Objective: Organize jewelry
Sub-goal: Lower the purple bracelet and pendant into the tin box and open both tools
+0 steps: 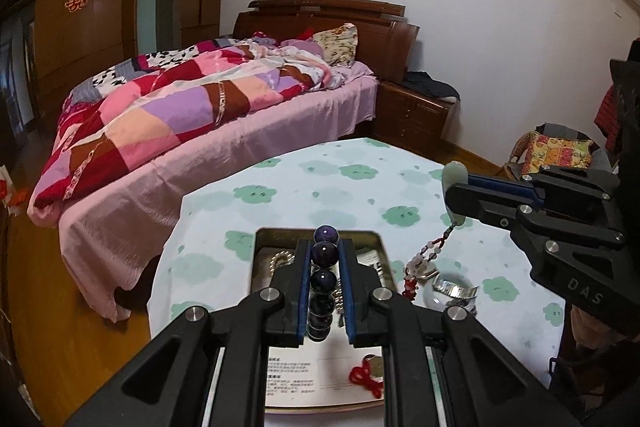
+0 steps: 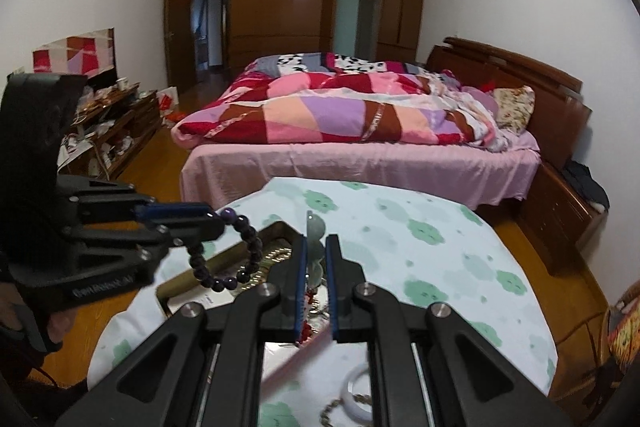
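Observation:
My left gripper [image 1: 325, 249] is shut on a bracelet of dark purple beads [image 1: 325, 255], held up over an open metal tin [image 1: 280, 231] on the table. In the right wrist view the bracelet [image 2: 256, 243] hangs as a loop from the left gripper [image 2: 218, 218]. A pale green jade pendant [image 2: 316, 253] is clamped in my right gripper [image 2: 317, 241], which is shut on it. From the left wrist view the right gripper [image 1: 456, 187] comes in from the right, and the pendant [image 1: 454, 169] trails a red and pink beaded cord [image 1: 424, 259] down to the cloth.
The round table [image 1: 320, 179] wears a white cloth with green flowers. A silver watch band [image 1: 456, 289], a red knot with a coin [image 1: 366, 373] and a white bangle [image 2: 360, 395] lie on it. A bed [image 2: 360, 131] stands beyond, a nightstand [image 1: 412, 115] beside it.

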Demonstrator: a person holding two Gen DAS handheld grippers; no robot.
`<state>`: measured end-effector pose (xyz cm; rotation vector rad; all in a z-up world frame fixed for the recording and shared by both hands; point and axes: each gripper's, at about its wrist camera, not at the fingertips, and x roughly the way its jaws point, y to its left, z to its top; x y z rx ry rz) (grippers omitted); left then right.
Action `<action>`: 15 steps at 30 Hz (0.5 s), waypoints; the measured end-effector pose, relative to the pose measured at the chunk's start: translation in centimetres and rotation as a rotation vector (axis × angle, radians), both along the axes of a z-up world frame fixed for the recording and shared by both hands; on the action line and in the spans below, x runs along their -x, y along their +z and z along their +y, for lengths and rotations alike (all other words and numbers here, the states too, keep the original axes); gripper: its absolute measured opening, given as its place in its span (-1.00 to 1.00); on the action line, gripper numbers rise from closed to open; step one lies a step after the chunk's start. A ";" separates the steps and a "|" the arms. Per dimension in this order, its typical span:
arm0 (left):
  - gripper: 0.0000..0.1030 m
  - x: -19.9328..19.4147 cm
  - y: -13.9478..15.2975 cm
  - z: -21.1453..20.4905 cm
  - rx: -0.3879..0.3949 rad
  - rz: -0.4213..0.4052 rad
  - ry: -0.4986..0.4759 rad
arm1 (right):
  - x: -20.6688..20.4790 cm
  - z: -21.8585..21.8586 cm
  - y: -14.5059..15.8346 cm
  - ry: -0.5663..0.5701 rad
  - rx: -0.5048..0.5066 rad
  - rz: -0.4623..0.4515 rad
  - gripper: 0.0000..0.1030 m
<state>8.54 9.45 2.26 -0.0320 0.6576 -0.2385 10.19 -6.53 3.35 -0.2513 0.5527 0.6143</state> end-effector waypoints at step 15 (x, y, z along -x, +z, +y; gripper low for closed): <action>-0.74 -0.4 -6.1 0.9 0.031 0.101 0.042 | -2.0 2.2 -7.9 -0.007 0.059 0.167 -0.78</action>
